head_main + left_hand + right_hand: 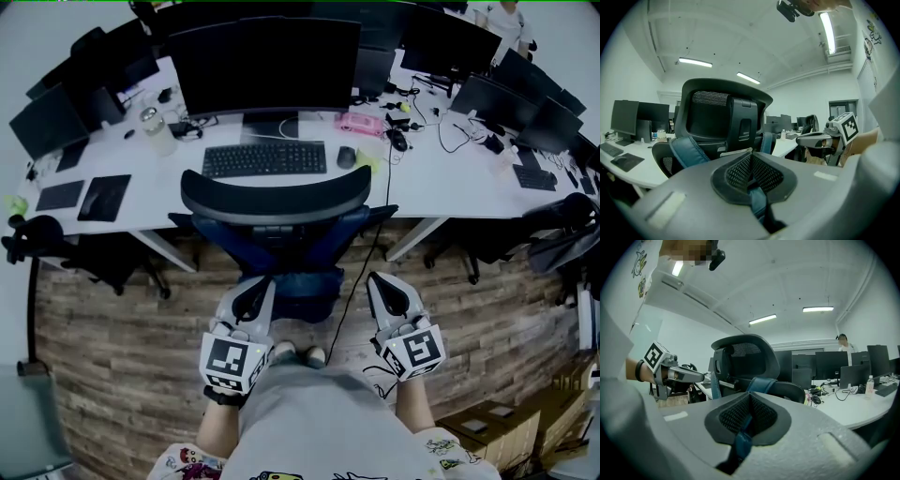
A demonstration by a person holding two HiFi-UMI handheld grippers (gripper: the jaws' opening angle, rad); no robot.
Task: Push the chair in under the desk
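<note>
A black office chair (275, 195) with blue upholstery stands at the white desk (441, 173), its back towards me and its headrest over the desk's front edge. My left gripper (253, 284) is shut, just behind the lower left of the chair's back. My right gripper (380, 281) is also shut, at the lower right. Neither visibly touches the chair. The left gripper view has the chair (722, 117) straight ahead of the shut left gripper (751, 161). In the right gripper view the chair (745, 357) rises beyond the shut right gripper (749, 401). Blue of the chair shows through each jaw slit.
On the desk are a big monitor (265, 61), a keyboard (264, 157) and a mouse (345, 157). A black cable (370, 253) hangs to the wooden floor by the chair's right. Other chairs stand at left (56, 239) and right (562, 234). Cardboard boxes (497, 427) lie at lower right.
</note>
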